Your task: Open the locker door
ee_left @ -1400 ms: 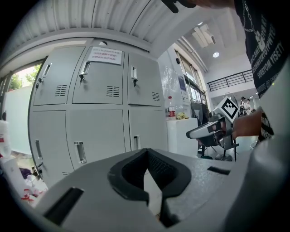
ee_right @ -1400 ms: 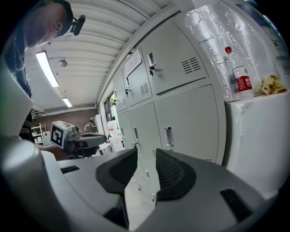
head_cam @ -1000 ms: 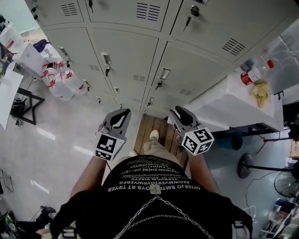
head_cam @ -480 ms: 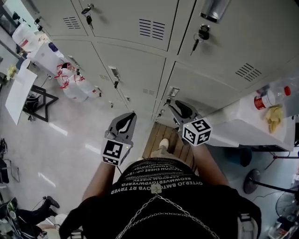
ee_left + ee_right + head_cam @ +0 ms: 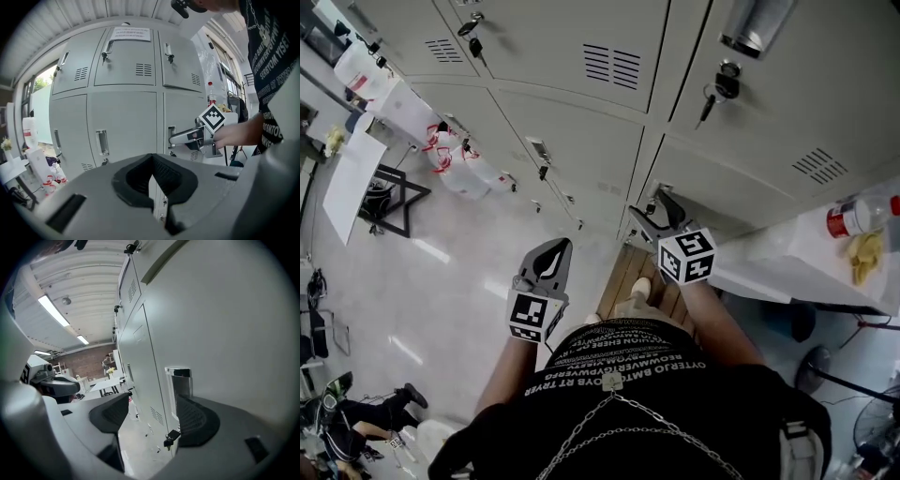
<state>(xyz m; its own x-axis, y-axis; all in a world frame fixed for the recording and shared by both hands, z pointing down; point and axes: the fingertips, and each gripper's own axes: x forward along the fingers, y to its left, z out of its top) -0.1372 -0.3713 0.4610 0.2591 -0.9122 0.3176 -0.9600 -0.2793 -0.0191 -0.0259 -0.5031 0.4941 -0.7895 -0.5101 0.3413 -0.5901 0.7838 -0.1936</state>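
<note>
The grey locker door [image 5: 750, 183] is the lower one on the right, closed, with a chrome recessed handle [image 5: 660, 191] and a key hanging below it [image 5: 169, 439]. My right gripper [image 5: 652, 208] reaches up to that handle. Its jaws are opening, with only the door face and the handle's [image 5: 180, 380] left edge showing in the gap; the pads press on nothing. The left gripper view also shows the right gripper [image 5: 187, 136] at the handle [image 5: 171, 136]. My left gripper [image 5: 558, 246] hangs lower, away from the lockers, shut and holding nothing [image 5: 152, 187].
A key [image 5: 717, 89] hangs in the upper right locker, under a metal cylinder [image 5: 757, 28]. To the right stands a white table [image 5: 787, 267] bearing a bottle [image 5: 853, 217] and a yellow cloth [image 5: 865, 251]. Water jugs [image 5: 455, 169] line the lockers' left foot. A wooden platform [image 5: 633, 272] lies underfoot.
My right gripper has moved forward and up to the locker handle and its jaws have spread. The left gripper has stayed low and shut. The head view has tilted toward the lockers.
</note>
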